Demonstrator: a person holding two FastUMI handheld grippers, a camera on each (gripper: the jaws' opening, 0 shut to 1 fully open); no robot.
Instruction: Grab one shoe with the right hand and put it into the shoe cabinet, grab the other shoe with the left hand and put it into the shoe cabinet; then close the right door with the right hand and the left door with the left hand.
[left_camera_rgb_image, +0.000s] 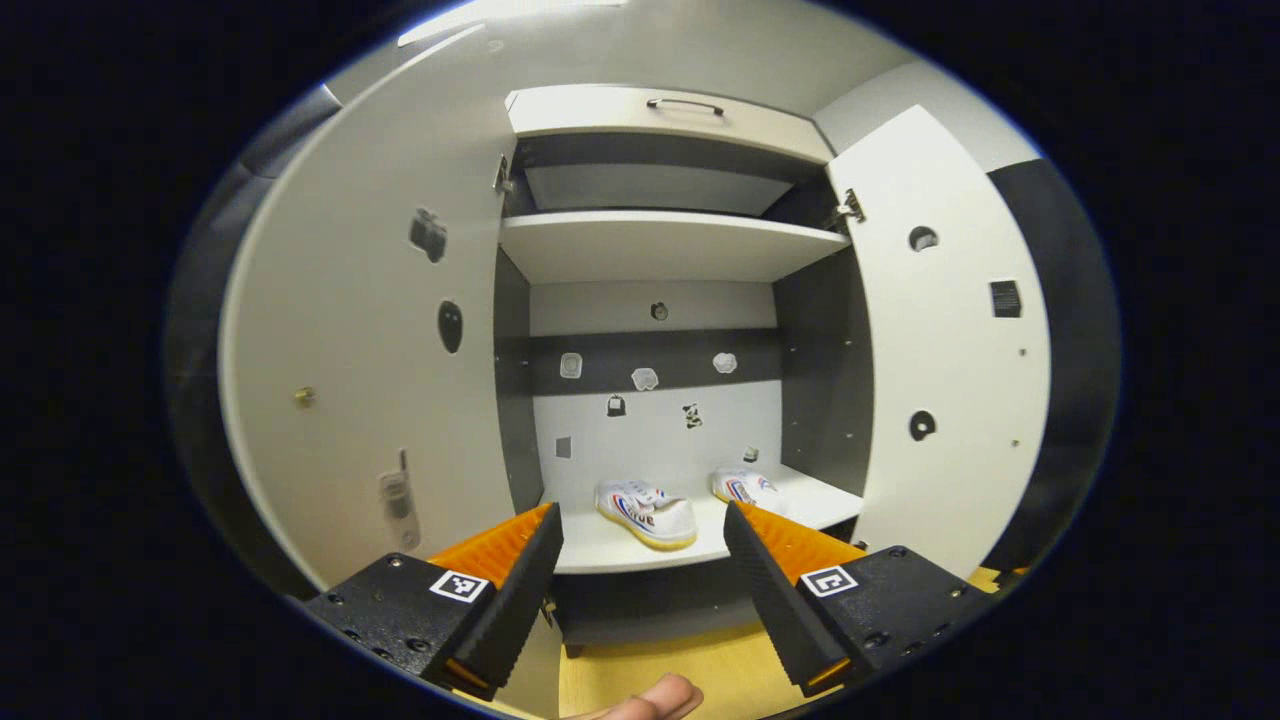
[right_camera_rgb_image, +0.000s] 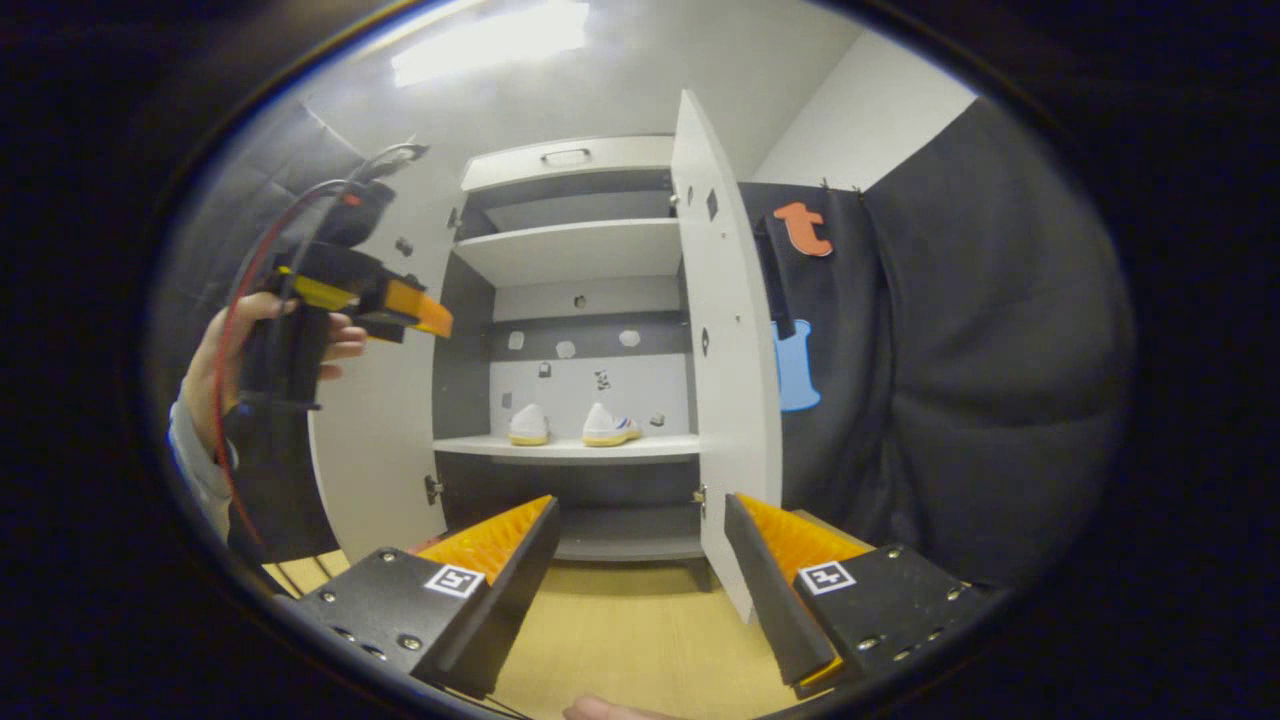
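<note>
Two white shoes with striped sides sit on the lower shelf (left_camera_rgb_image: 600, 548) of the open shoe cabinet: one shoe (left_camera_rgb_image: 646, 512) near the middle, the other shoe (left_camera_rgb_image: 745, 487) farther right. My left gripper (left_camera_rgb_image: 643, 520) is open, empty, in front of the cabinet and level with that shelf. The left door (left_camera_rgb_image: 370, 350) and right door (left_camera_rgb_image: 950, 340) both stand open. In the right gripper view both shoes (right_camera_rgb_image: 528, 425) (right_camera_rgb_image: 608, 425) show heel-first on the shelf (right_camera_rgb_image: 570, 449). My right gripper (right_camera_rgb_image: 640, 515) is open and empty, farther back, near the right door's (right_camera_rgb_image: 722, 340) edge. The left gripper (right_camera_rgb_image: 395, 300) shows held in a hand.
An upper shelf (left_camera_rgb_image: 660, 245) and a top drawer with a handle (left_camera_rgb_image: 684, 104) sit above. Small stickers dot the back panel and door insides. Wooden floor (right_camera_rgb_image: 640, 630) lies below the cabinet. Black cloth (right_camera_rgb_image: 960, 360) hangs right of it.
</note>
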